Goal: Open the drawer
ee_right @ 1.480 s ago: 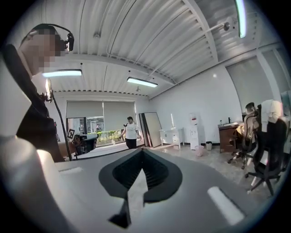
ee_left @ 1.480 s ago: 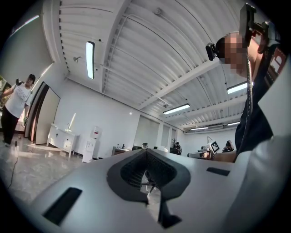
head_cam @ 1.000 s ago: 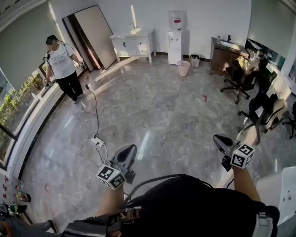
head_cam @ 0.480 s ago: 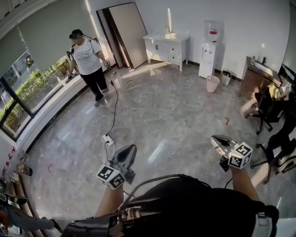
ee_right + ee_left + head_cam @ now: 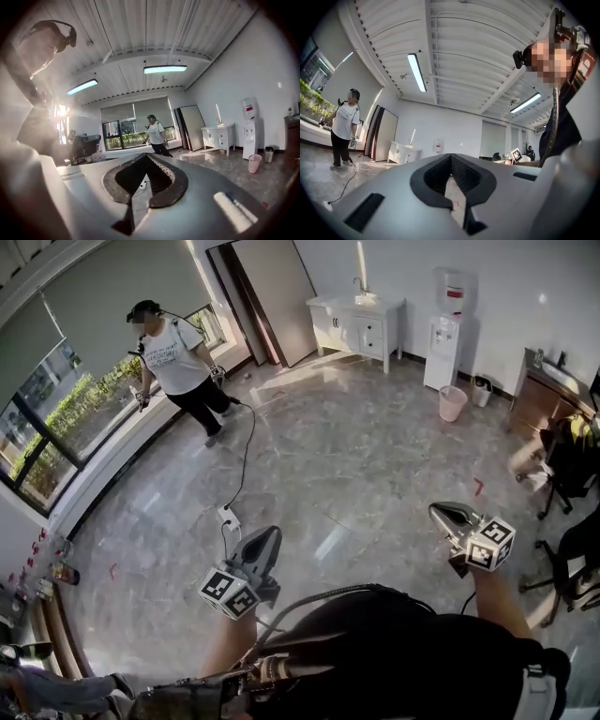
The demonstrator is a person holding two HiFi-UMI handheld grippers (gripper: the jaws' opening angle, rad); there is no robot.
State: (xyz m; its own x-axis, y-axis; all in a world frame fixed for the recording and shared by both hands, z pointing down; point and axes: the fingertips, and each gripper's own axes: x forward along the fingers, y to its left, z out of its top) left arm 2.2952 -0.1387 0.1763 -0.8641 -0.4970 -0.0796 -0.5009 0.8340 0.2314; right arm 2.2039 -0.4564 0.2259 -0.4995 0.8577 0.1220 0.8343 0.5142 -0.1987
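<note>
The white cabinet with drawers (image 5: 361, 324) stands against the far wall, a long way across the floor from both grippers. It also shows small in the left gripper view (image 5: 404, 152) and the right gripper view (image 5: 218, 136). My left gripper (image 5: 265, 542) is held low at the left, jaws shut and empty (image 5: 451, 155). My right gripper (image 5: 445, 513) is held at the right, also shut with nothing in it (image 5: 146, 154). Both point out over the marble floor.
A person in a white T-shirt (image 5: 178, 362) stands by the windows at left, with a cable (image 5: 246, 446) running to a power strip (image 5: 228, 517). A water dispenser (image 5: 447, 320) and pink bin (image 5: 453, 402) are beside the cabinet. Office chairs (image 5: 572, 465) and a wooden desk (image 5: 544, 381) line the right.
The room has slid rightward in the head view: cabinet, dispenser and the person now sit further right. Both grippers stay shut and keep about the same places in the picture.
</note>
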